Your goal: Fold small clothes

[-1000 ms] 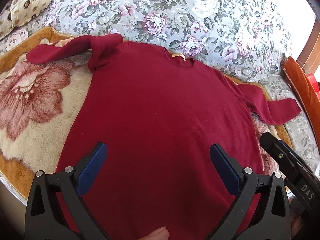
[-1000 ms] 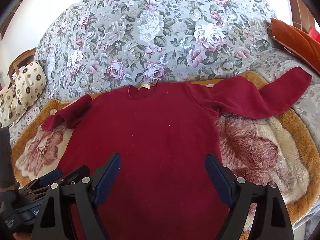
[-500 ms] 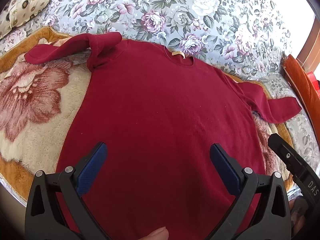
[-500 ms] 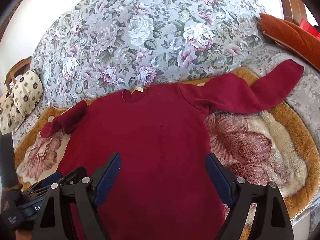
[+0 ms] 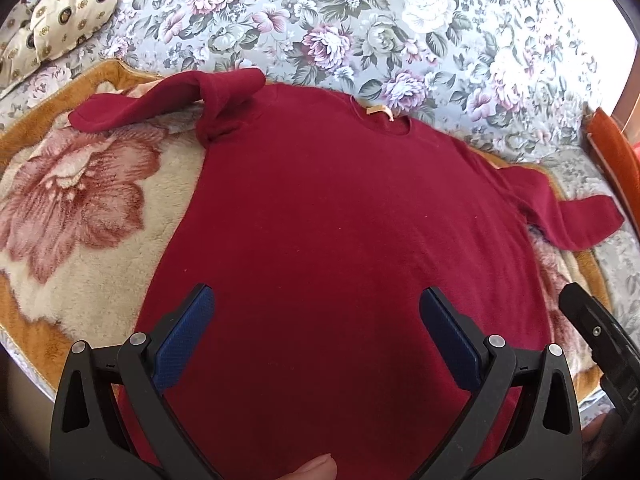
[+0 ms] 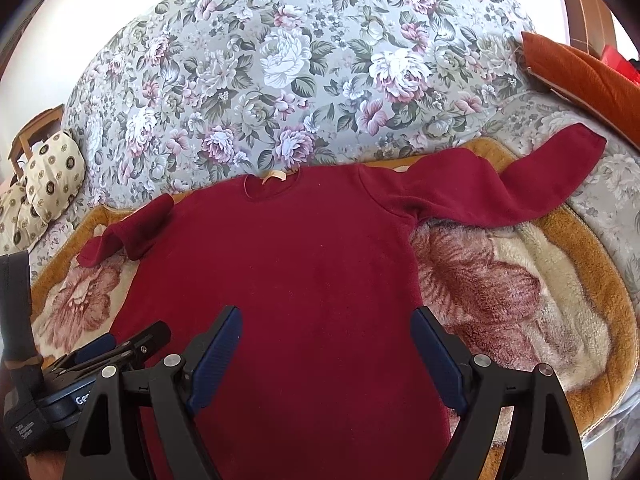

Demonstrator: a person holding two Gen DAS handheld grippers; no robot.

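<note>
Little has shifted since the earlier frames: in the right wrist view the red sweater (image 6: 304,280) now sits slightly lower in the frame, and both grippers hover as before. Jaws of the left gripper (image 5: 316,320) stand wide apart with nothing between them, poised over the sweater's lower body; the right gripper (image 6: 326,336) is likewise spread and empty above the same cloth. Outward, the sweater lies flat in mid-frame on a plush flower-patterned blanket (image 6: 520,280), neck toward the top. In the left wrist view one sleeve (image 5: 172,100) is bunched at upper left. In the right wrist view the other sleeve (image 6: 520,184) stretches to the upper right. Beyond lies a floral bedspread (image 6: 280,80), with a spotted cushion (image 5: 68,8) at upper left of the left wrist view.
</note>
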